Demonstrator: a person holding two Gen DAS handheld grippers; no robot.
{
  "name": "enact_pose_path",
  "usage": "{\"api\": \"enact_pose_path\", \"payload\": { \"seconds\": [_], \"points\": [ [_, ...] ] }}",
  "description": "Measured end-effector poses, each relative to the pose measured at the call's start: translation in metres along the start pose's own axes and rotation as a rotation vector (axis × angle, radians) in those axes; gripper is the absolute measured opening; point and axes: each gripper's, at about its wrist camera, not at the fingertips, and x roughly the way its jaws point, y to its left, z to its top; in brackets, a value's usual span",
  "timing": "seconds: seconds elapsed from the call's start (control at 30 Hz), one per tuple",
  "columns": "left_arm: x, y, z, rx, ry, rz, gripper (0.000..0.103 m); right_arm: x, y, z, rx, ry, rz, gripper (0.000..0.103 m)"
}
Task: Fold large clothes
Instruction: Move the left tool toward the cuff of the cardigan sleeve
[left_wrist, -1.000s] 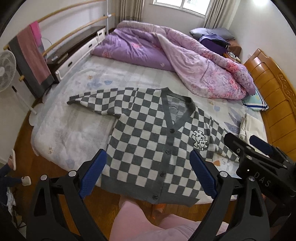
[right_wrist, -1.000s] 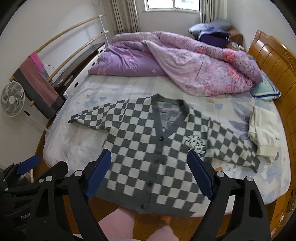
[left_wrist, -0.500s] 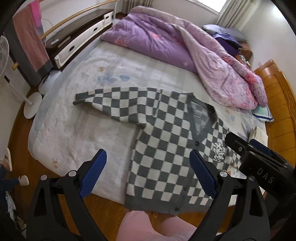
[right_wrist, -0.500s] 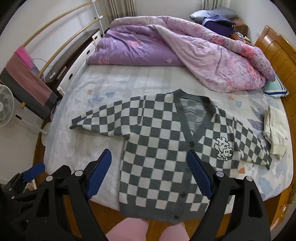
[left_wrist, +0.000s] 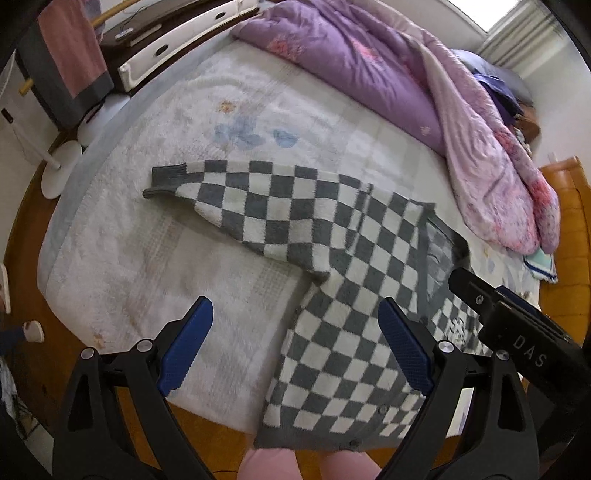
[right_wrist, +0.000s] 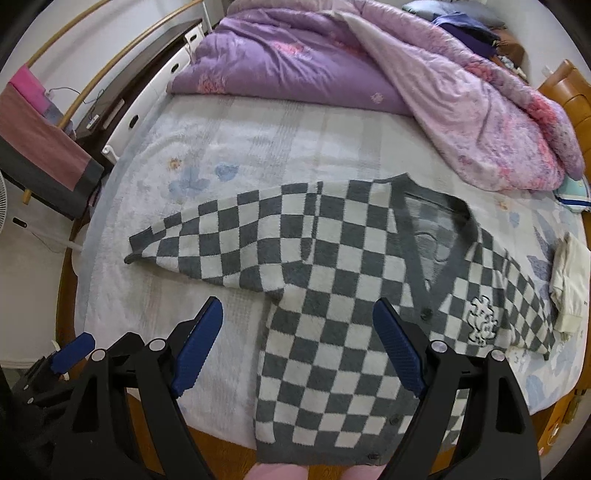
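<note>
A grey and white checkered cardigan (left_wrist: 332, 280) lies flat and face up on the bed, sleeves spread; it also shows in the right wrist view (right_wrist: 332, 273). Its hem hangs over the near bed edge. My left gripper (left_wrist: 295, 347) is open and empty, above the spot where its left sleeve (left_wrist: 236, 199) meets the body. My right gripper (right_wrist: 297, 345) is open and empty above the cardigan's lower left body. The right gripper's black body shows at the right of the left wrist view (left_wrist: 517, 325). The cardigan's right sleeve (right_wrist: 517, 299) reaches toward the bed's right side.
A purple and pink quilt (right_wrist: 369, 74) is heaped at the far side of the bed (left_wrist: 166, 258). Folded cream clothing (right_wrist: 569, 280) lies at the right. A rack with a pink towel (right_wrist: 33, 133) and a fan base (left_wrist: 59, 166) stand left. A wooden headboard (left_wrist: 569, 240) is at right.
Both grippers have moved forward and left over the bed, closer to the cardigan's left sleeve and armpit. The cardigan has not moved. Both grippers stay open.
</note>
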Motion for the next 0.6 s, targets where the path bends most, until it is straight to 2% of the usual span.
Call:
{"api": "enact_pose_path", "payload": {
  "seconds": [0.1, 0.2, 0.47, 0.6],
  "points": [
    [0.022, 0.010, 0.016, -0.037, 0.034, -0.010, 0.091, 0.029, 0.003, 0.019, 0.009, 0.037, 0.042, 0.081],
    [0.044, 0.025, 0.034, -0.092, 0.026, 0.004, 0.091, 0.054, 0.011, 0.038, 0.003, 0.049, 0.085, 0.081],
    [0.111, 0.061, 0.071, -0.193, 0.050, 0.029, 0.091, 0.115, 0.011, 0.076, -0.051, 0.030, 0.086, 0.078],
    [0.143, 0.089, 0.082, -0.246, 0.042, 0.072, 0.091, 0.148, -0.004, 0.083, -0.061, 0.042, 0.080, 0.054]
  ]
}}
